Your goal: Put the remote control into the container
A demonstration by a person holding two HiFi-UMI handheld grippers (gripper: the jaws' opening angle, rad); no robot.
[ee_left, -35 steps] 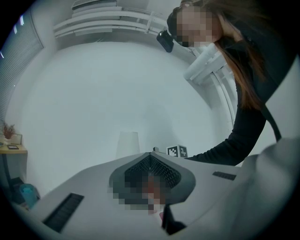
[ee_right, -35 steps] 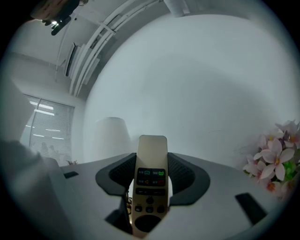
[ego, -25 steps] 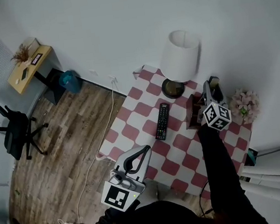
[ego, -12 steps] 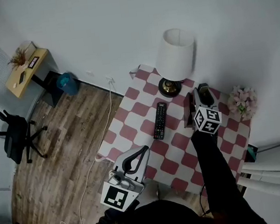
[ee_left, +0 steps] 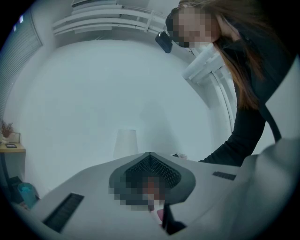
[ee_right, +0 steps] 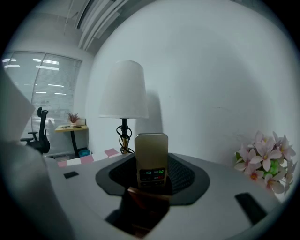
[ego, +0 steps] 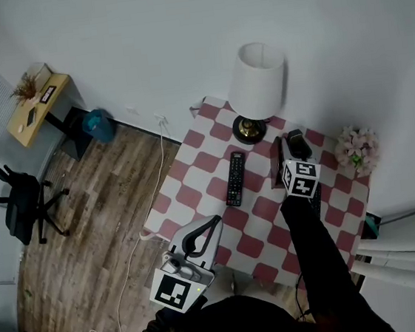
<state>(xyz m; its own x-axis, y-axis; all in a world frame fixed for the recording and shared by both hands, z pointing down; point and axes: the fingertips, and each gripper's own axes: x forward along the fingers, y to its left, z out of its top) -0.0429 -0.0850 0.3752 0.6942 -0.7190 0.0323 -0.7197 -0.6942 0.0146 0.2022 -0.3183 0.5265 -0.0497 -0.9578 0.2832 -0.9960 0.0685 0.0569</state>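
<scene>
right tongs (ee_right: 151, 180) clamped on remote (ee_right: 151, 152), upright, its lower end behind the container (ee_right: 145, 202) rim. left tongs (ee_left: 150, 157) closed, empty. risk: released tilted, the remote catches the rim and topples onto the worktop (ego: 196, 192), beside the black remote (ego: 236, 178)

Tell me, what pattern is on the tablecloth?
The tablecloth has red-and-white checks, clearest in the head view.

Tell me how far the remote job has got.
Done: the right claw grips the pale remote. In hand: holding it by the brown container. Left: dropping it in. A black remote lies on the table; the left claw is shut, empty.
</scene>
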